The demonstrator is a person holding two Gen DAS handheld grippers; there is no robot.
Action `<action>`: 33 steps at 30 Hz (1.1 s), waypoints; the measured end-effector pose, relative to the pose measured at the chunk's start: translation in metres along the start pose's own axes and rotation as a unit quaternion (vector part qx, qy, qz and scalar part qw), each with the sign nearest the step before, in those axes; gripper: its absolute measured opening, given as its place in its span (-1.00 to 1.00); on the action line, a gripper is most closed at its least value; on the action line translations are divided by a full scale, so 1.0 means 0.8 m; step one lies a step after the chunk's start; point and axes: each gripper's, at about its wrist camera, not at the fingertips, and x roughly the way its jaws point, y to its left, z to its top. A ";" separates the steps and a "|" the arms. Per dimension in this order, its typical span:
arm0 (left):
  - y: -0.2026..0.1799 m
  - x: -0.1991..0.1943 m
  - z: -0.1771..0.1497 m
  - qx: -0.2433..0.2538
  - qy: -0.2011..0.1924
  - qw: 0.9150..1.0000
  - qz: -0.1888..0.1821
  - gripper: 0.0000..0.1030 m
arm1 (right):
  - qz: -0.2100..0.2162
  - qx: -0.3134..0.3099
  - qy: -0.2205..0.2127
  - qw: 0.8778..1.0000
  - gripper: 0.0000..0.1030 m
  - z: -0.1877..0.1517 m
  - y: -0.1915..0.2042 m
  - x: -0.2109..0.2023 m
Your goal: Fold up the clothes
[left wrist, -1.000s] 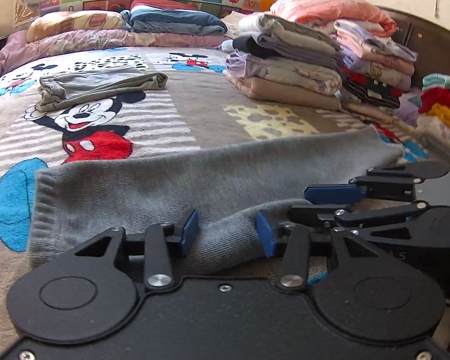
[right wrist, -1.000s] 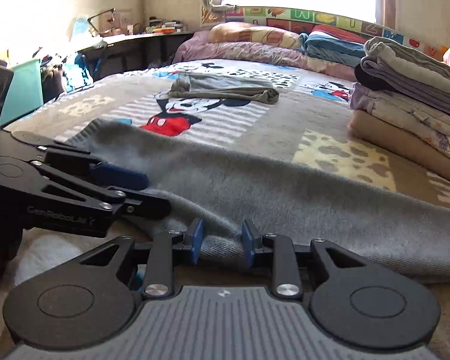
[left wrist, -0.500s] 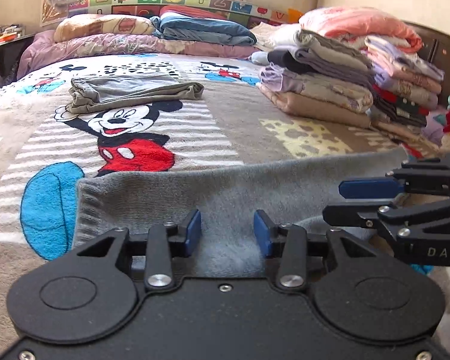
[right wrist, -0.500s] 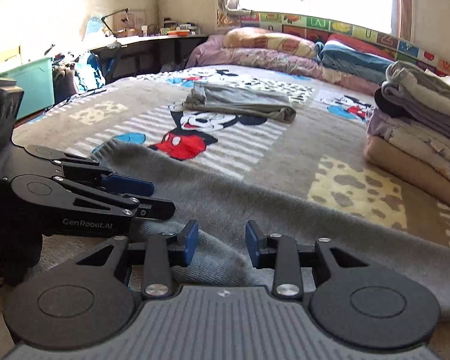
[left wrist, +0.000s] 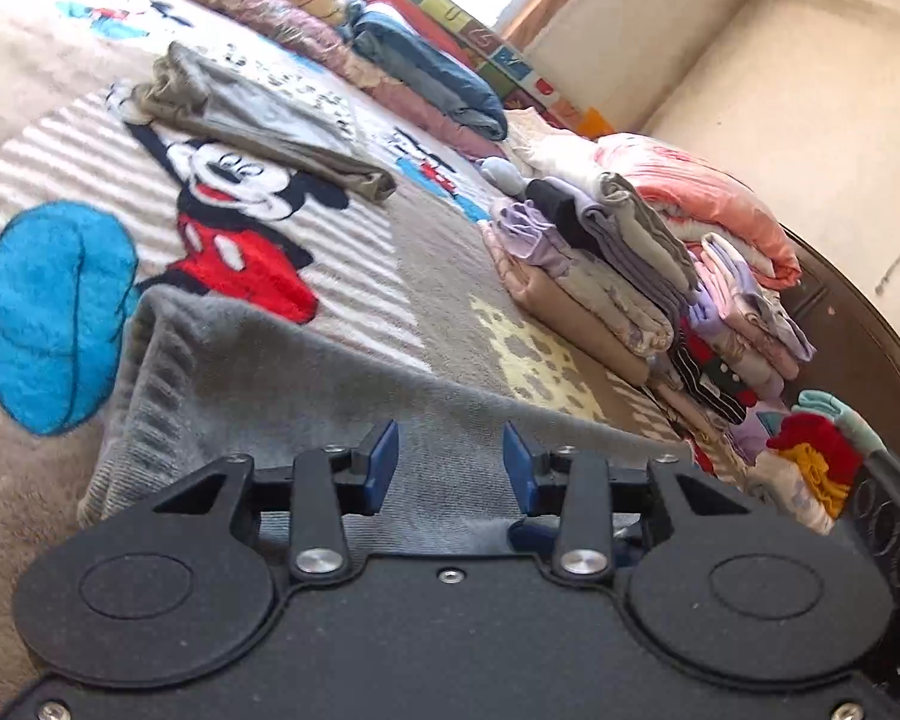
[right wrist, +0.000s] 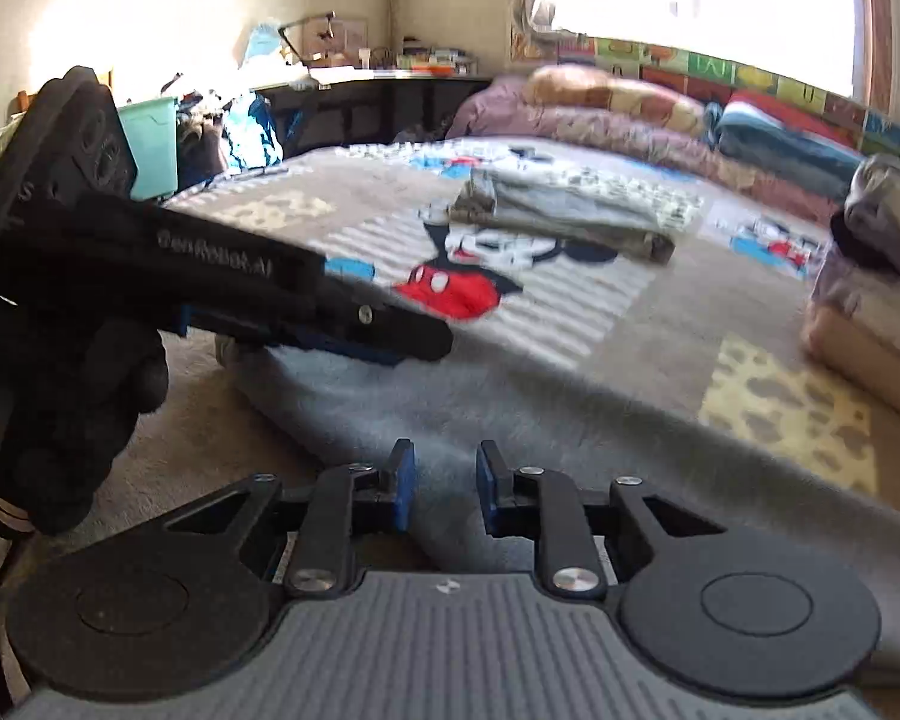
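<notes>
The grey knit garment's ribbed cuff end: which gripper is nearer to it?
Left. The left gripper works beside the ribbed cuff end; the right gripper sits further along the grey knit garment.

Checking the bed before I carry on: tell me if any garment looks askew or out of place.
Only the grey sweater stands out: it lies stretched across the near edge of the bed blanket, unfolded, its ribbed end lifted and bunched. The folded grey garment further back and the stack of folded clothes look tidy.
</notes>
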 end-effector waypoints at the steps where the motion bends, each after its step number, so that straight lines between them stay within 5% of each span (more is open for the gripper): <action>1: 0.001 0.001 0.000 -0.003 0.000 1.000 0.003 -0.31 | 0.005 0.017 0.002 1.000 -0.50 -0.001 -0.003 0.002; 3: 0.001 -0.002 0.001 -0.007 -0.005 1.000 -0.002 -0.31 | 0.014 0.049 0.005 0.999 -0.50 -0.003 -0.009 0.006; 6: 0.007 -0.004 0.003 -0.028 -0.017 0.999 -0.011 -0.30 | 0.014 0.049 -0.061 0.997 -0.48 0.000 0.001 -0.027; 7: 0.009 -0.005 0.003 -0.036 -0.021 0.999 -0.014 -0.30 | 0.004 0.050 -0.074 0.996 -0.32 0.000 0.002 -0.031; 10: 0.016 -0.007 0.005 -0.060 -0.032 0.997 -0.024 -0.29 | 0.012 0.073 0.006 0.997 -0.04 -0.010 -0.008 0.012; 13: 0.024 -0.011 0.006 -0.091 -0.047 0.994 -0.048 -0.23 | 0.004 0.051 -0.020 0.998 -0.06 -0.004 0.004 0.002; 16: 0.035 -0.025 0.009 -0.141 -0.079 0.981 -0.104 0.04 | 0.000 0.015 -0.068 0.998 -0.12 0.000 0.025 -0.016; 18: 0.043 -0.034 0.010 -0.173 -0.103 0.971 -0.129 0.18 | 0.002 -0.002 -0.059 0.998 -0.11 -0.002 0.035 -0.007; 23: 0.080 -0.034 0.015 -0.251 -0.130 0.954 -0.102 0.06 | 0.005 -0.003 -0.008 1.000 0.13 -0.008 0.042 0.028; 28: 0.088 -0.053 0.024 -0.270 -0.158 0.936 -0.163 0.23 | 0.001 -0.025 -0.037 0.999 0.11 -0.001 0.060 0.015; 30: 0.087 -0.055 0.028 -0.262 -0.150 0.941 -0.156 0.26 | 0.004 -0.038 -0.063 0.997 0.11 -0.003 0.067 0.008; 33: 0.082 -0.041 0.032 -0.222 -0.113 0.966 -0.068 0.27 | 0.016 -0.039 -0.052 0.998 0.16 -0.013 0.072 0.020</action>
